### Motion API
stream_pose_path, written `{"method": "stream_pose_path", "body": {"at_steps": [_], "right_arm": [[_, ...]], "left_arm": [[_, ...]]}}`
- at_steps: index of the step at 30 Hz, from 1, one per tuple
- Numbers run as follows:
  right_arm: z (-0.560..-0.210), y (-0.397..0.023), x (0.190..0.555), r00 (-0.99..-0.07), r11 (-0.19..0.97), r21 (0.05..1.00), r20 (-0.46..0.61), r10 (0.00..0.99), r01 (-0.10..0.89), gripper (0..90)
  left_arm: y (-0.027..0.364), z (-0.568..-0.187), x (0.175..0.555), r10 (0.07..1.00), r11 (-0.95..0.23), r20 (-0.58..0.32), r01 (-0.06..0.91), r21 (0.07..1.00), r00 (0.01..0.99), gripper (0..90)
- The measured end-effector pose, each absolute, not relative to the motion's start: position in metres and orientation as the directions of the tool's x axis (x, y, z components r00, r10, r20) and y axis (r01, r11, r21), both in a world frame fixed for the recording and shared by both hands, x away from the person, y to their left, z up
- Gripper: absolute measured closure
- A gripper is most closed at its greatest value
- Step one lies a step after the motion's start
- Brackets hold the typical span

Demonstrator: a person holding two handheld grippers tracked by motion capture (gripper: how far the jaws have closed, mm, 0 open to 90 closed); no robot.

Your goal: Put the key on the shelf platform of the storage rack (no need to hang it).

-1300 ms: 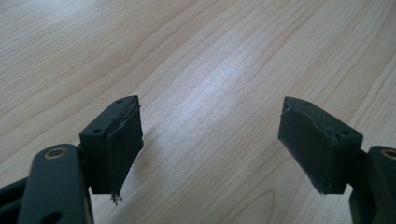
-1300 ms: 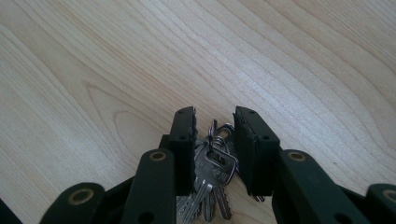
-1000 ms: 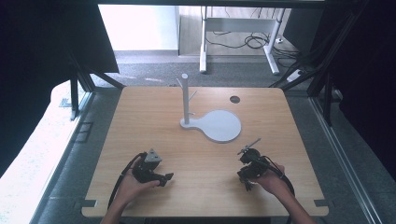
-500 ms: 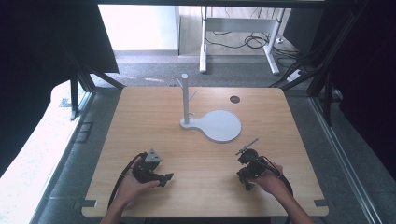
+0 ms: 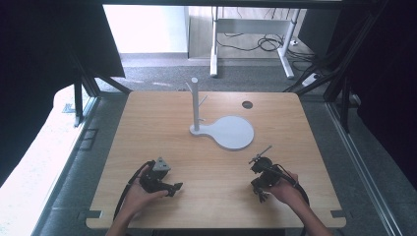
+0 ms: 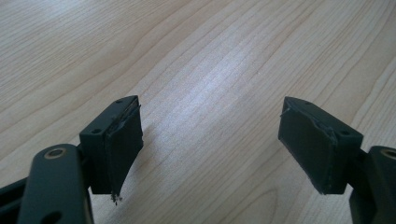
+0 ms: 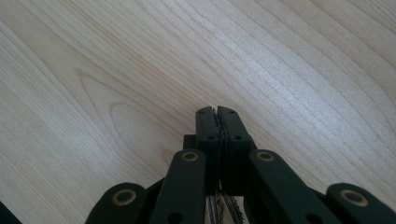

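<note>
Left gripper (image 5: 172, 187) near front edge of counter (image 5: 147, 128), jaws wide apart, nothing between. Right gripper (image 5: 261, 195) near front right, jaws just closing, now pressed together on nothing. Farther, at counter middle: white stand (image 5: 195, 105) on round base (image 5: 233, 132), well apart from both.

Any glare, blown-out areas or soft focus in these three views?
High view: the floor at the far left edge is blown out white, the room's sides fall into black, and the table is evenly lit. Left gripper view: a pale sheen on the wood between the open left gripper, whose near parts are soft. Right gripper view: the shut right gripper is sharp, with mild sheen at upper right.
</note>
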State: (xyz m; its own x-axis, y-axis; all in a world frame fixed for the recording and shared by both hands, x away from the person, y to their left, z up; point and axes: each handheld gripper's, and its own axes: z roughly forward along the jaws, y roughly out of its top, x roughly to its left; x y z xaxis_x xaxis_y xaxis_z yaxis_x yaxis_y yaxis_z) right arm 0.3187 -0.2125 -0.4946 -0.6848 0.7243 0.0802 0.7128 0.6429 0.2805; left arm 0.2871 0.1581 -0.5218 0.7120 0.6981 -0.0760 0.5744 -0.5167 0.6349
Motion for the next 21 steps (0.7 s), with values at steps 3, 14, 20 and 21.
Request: {"method": "stream_pose_path", "body": {"at_steps": [3,14,20,21], "right_arm": [[-0.494,-0.213,0.318,-0.688,0.647,0.277,0.080,0.722,0.711,89.0],[-0.477,-0.220,0.312,-0.701,0.655,0.306,0.060,0.711,0.691,89.5],[-0.461,-0.226,0.309,-0.695,0.646,0.331,0.043,0.717,0.687,89.6],[-0.458,-0.227,0.309,-0.699,0.649,0.338,0.040,0.714,0.682,89.6]], "left_arm": [[0.158,-0.522,0.287,0.698,-0.518,-0.076,0.574,0.634,0.712,22.1],[0.157,-0.522,0.287,0.698,-0.518,-0.075,0.575,0.633,0.712,22.1],[0.157,-0.522,0.287,0.696,-0.522,-0.073,0.574,0.631,0.714,22.1],[0.157,-0.522,0.287,0.697,-0.522,-0.074,0.575,0.631,0.713,22.1]]}}
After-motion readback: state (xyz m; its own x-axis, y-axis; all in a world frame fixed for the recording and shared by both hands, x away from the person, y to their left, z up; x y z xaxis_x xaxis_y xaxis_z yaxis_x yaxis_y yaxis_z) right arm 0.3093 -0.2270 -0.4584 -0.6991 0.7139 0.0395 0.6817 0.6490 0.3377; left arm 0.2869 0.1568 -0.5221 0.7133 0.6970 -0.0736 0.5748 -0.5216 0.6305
